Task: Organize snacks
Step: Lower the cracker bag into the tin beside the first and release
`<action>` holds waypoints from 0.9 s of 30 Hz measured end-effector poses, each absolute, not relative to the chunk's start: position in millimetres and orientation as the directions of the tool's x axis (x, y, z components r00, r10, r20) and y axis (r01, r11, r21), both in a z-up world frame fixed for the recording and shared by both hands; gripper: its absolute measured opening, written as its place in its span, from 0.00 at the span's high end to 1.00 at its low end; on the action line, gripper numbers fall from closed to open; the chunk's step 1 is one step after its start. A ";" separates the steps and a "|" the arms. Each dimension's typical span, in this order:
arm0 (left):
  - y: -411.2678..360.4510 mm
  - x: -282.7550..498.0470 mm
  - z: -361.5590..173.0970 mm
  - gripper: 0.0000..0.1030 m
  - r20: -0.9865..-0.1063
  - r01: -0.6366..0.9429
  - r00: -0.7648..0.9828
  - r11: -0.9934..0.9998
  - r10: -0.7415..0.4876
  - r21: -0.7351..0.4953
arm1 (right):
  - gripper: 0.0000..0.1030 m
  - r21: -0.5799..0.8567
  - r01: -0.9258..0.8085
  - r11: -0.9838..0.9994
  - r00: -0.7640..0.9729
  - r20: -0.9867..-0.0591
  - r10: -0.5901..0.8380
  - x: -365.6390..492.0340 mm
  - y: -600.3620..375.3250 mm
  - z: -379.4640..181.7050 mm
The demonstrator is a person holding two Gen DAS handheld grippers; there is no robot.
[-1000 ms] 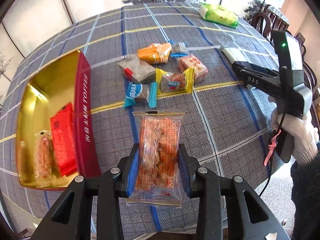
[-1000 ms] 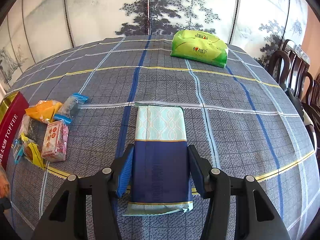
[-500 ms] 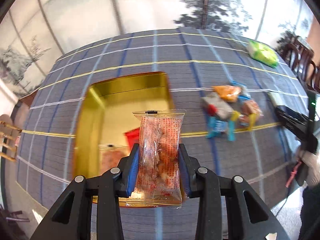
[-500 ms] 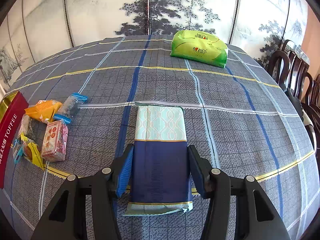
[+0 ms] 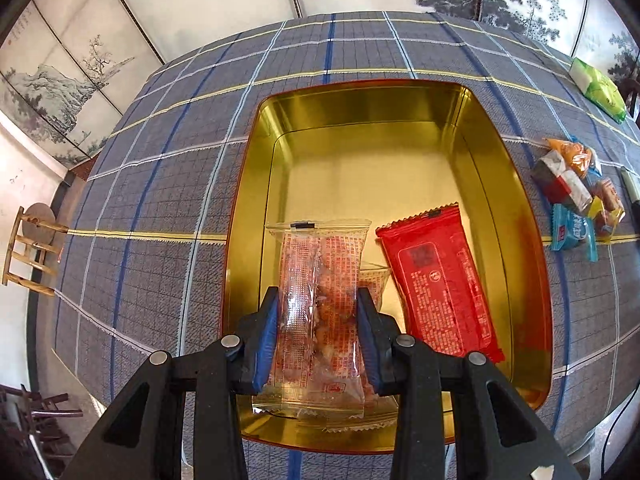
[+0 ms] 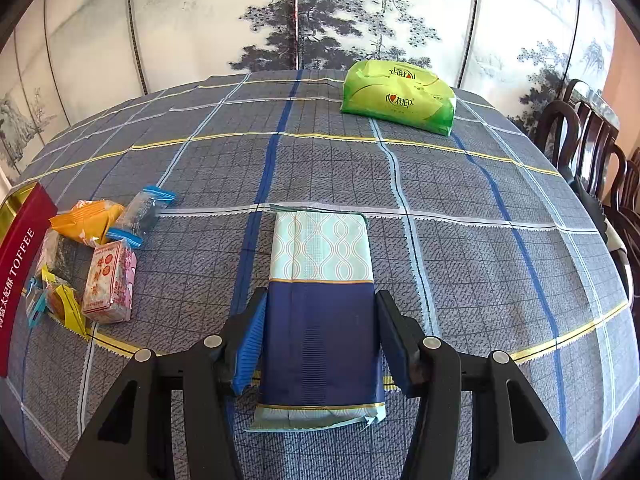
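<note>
My left gripper (image 5: 318,312) is shut on a clear snack packet with red print (image 5: 320,280), held over the near end of the open gold tin (image 5: 400,104). Inside the tin lie a red packet (image 5: 440,280) and another clear packet (image 5: 374,282) mostly hidden under the held one. My right gripper (image 6: 320,320) is shut on a long navy and pale-green packet (image 6: 320,272), whose far end rests on the plaid tablecloth. The tin's red "TOFFEE" side (image 6: 16,264) shows at the left edge of the right wrist view.
A pile of small snacks lies right of the tin: orange (image 6: 86,220), blue-ended clear (image 6: 142,214), pink-white (image 6: 110,280), yellow (image 6: 66,308) and a blue wrapper (image 5: 570,232). A green tissue pack (image 6: 398,98) sits at the far side. Dark wooden chairs (image 6: 588,144) stand at the right.
My left gripper has carried the clear packet leftward from above the tablecloth to above the tin's near end. The right gripper and its navy packet have stayed still.
</note>
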State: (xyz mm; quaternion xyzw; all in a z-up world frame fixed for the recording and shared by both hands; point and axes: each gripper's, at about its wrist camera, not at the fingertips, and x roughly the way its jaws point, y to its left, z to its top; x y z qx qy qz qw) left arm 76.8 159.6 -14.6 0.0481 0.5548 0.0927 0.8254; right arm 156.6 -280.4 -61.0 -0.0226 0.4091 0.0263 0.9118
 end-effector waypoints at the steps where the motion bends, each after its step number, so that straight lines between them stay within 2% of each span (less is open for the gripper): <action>1: 161.3 76.2 -16.3 0.68 -0.907 -0.099 0.366 0.977 0.210 0.187 | 0.48 -0.020 -0.066 0.998 0.664 -0.747 0.029 157.0 -280.6 -61.0; 21: 173.0 70.5 -20.0 0.64 -0.902 -0.097 0.377 0.977 0.212 0.190 | 0.44 -0.016 -0.065 0.998 0.659 -0.752 0.031 156.3 -283.2 -61.6; 27: 170.4 69.0 -18.2 0.57 -0.899 -0.085 0.381 0.977 0.215 0.197 | 0.40 -0.019 -0.050 0.999 0.626 -0.779 0.016 162.7 -281.9 -59.9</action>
